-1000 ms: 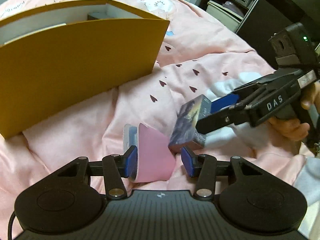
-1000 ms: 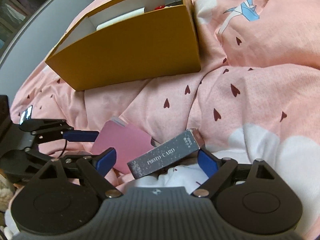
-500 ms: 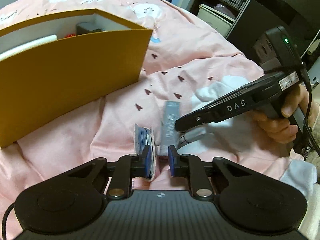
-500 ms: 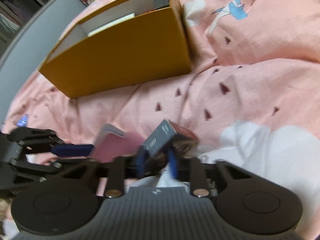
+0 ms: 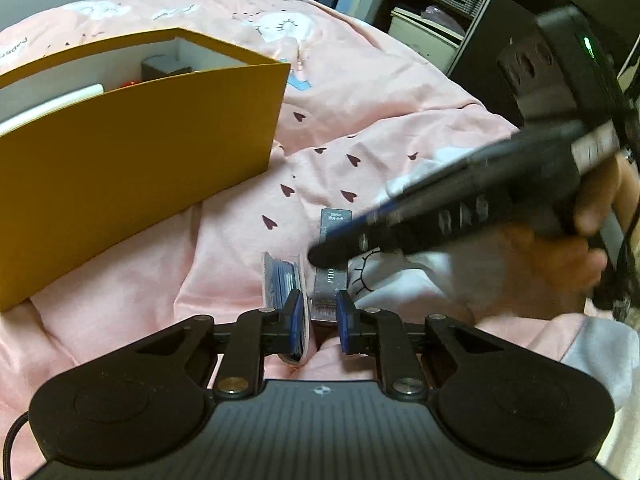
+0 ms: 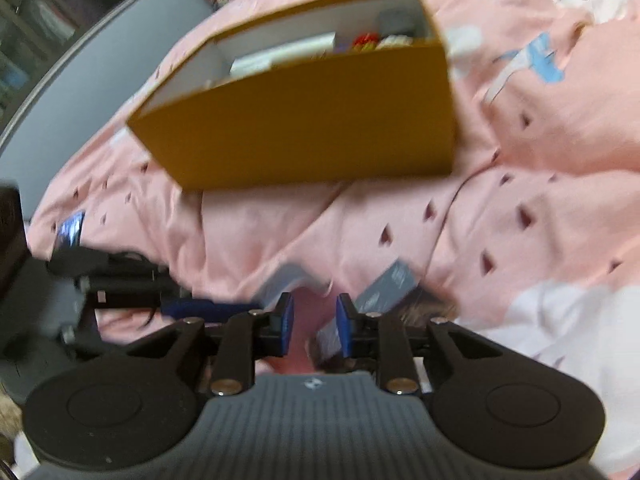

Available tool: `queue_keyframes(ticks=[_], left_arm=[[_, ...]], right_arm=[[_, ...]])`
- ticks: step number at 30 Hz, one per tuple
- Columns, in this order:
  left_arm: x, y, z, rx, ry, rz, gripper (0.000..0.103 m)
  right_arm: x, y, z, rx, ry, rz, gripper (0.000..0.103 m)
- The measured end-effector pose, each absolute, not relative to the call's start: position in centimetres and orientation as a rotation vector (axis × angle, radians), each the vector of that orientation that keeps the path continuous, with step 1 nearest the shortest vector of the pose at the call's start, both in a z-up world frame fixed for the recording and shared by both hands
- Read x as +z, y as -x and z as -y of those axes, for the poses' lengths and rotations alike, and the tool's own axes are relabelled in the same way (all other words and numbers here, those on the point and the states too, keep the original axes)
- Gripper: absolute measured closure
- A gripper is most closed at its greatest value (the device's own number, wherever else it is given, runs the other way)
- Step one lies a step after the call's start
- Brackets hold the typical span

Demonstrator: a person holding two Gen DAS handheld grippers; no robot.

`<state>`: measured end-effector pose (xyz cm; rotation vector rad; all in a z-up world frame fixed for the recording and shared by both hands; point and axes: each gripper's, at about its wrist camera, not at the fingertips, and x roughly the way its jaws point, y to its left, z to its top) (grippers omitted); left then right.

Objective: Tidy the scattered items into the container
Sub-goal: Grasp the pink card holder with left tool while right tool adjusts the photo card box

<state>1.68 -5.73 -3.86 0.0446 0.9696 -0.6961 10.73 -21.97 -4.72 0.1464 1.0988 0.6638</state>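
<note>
Both hand-held grippers have squeezed in since before. The left hand-held gripper point(image 5: 318, 326) pinches the pink card pack point(image 5: 285, 286). The right hand-held gripper point(image 6: 312, 322) is opening, off the grey card box point(image 6: 384, 286). The yellow box point(image 5: 132, 152) sits at ten o'clock on the bed point(image 5: 360, 92).

Our left gripper point(image 5: 318, 316) points steeply downward, its jaws drawn narrow with a small gap between the blue pads. Our right gripper point(image 6: 312, 320) tilts down likewise, jaws opening slightly from a tight close. Our right hand point(image 5: 560, 256) wraps its handle, motion-blurred.
</note>
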Motion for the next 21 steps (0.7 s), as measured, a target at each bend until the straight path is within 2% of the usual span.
queue_keyframes(ticks=[13,15,17,21], left_arm=[[-3.2,-1.1,6.4,-0.631,-0.141,-0.946,0.081],[-2.6,-0.7,6.5,-0.59,-0.182,-0.914,0.069],[-2.5,-0.7,6.7,-0.562,-0.21,-0.904,0.039],[-3.4,-1.2,7.7,-0.508,-0.295,-0.929,0.037]], right_arm=[[-5.7,-10.3,20.4,0.685,-0.147,-1.117,0.079],[-5.7,-10.3,20.5,0.683,-0.147,-1.117,0.079],[-5.7,-10.3,20.6,0.682,-0.155,-1.119,0.079],[-5.8,-10.3,20.4,0.683,-0.152,-1.117,0.079]])
